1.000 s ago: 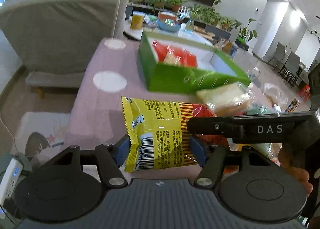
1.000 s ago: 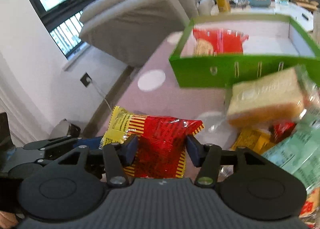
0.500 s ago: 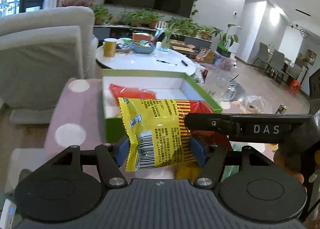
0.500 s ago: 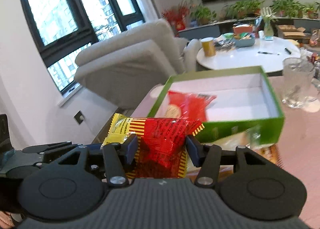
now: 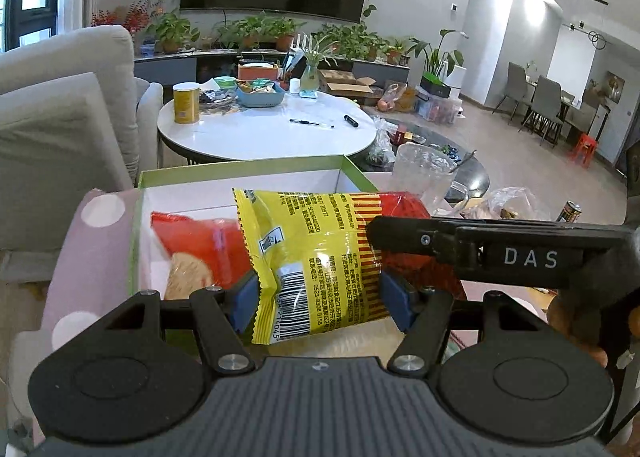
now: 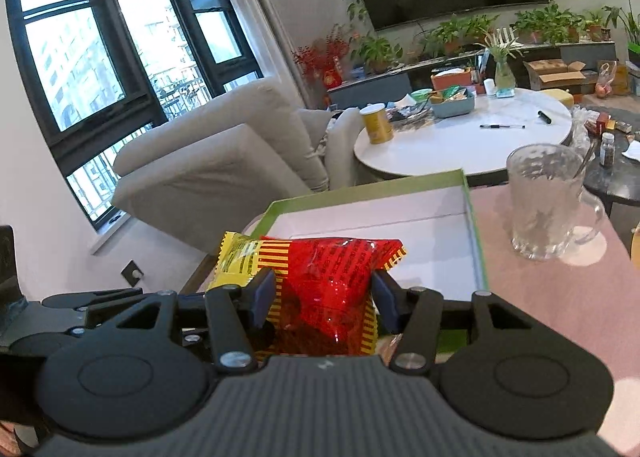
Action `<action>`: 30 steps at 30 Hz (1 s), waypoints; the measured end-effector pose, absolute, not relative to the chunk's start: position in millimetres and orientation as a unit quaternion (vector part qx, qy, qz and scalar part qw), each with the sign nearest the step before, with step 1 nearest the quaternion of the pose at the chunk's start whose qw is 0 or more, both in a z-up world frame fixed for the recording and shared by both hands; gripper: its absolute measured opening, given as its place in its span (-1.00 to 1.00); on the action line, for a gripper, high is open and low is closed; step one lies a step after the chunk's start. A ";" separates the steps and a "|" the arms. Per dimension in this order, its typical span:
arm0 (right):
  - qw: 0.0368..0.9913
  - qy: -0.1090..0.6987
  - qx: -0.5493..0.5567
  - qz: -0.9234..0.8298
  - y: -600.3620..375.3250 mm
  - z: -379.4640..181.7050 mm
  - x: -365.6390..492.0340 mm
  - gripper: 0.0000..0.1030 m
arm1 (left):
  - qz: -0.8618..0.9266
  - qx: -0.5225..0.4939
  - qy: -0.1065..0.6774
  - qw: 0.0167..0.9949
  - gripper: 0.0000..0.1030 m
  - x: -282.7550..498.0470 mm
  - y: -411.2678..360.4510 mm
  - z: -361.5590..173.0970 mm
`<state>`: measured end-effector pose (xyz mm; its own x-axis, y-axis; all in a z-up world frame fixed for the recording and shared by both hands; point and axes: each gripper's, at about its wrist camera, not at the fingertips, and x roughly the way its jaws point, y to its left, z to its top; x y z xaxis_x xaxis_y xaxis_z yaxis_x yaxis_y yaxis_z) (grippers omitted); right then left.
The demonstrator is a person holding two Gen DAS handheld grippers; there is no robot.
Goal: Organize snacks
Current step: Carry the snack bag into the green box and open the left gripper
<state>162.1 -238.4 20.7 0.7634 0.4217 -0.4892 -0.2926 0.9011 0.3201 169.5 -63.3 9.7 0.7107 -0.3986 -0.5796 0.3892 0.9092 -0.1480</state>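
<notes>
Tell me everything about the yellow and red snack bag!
The snack bag is a shiny, crinkly plastic packet, yellow at one end with a barcode and small print, red with yellow stripes at the other. It is puffy and sealed. Both claws pinch it: the left claw on the yellow end, the right claw on the red end. It hangs over the green box.

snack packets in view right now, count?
2. One yellow-red packet held by both grippers, left and right, above the green box; one red packet inside it. Others may be hidden.
</notes>
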 end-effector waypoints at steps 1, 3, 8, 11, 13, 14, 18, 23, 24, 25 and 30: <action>0.933 0.284 0.112 0.191 -240.3 19.5 165.5 0.13 | -0.213 -0.008 0.317 0.924 0.18 174.8 -66.2 8.5; 0.934 0.281 0.109 0.191 -244.1 16.3 175.5 0.13 | -0.210 -0.010 0.317 0.925 0.18 184.1 -70.5 6.2; 0.936 0.277 0.101 0.194 -255.7 10.3 199.5 0.13 | -0.202 -0.008 0.322 0.925 0.18 203.8 -83.9 -2.3; 0.936 0.276 0.092 0.199 -261.1 6.2 210.2 0.13 | -0.200 -0.011 0.329 0.923 0.18 218.0 -89.1 -8.4; 0.935 0.278 0.090 0.199 -263.7 2.5 216.1 0.13 | -0.199 -0.013 0.334 0.921 0.18 225.5 -92.0 -12.6; 0.935 0.282 0.090 0.198 -264.8 0.2 218.6 0.14 | -0.199 -0.013 0.336 0.921 0.18 228.0 -93.0 -14.7; 0.934 0.287 0.089 0.194 -269.9 -6.2 221.5 0.14 | -0.201 -0.007 0.348 0.916 0.18 233.5 -99.0 -22.7; 0.933 0.298 0.089 0.182 -272.4 -17.0 219.8 0.14 | -0.203 0.008 0.364 0.909 0.23 233.5 -103.5 -33.6; 0.933 0.298 0.088 0.181 -272.3 -18.1 217.6 0.14 | -0.203 0.010 0.360 0.911 0.23 230.9 -103.3 -33.8; 0.933 0.298 0.088 0.182 -272.2 -17.4 216.2 0.14 | -0.201 0.013 0.357 0.912 0.26 229.5 -103.4 -32.4; 0.936 0.289 0.088 0.182 -273.7 -5.0 205.7 0.14 | -0.198 0.024 0.347 0.917 0.28 218.2 -101.4 -22.9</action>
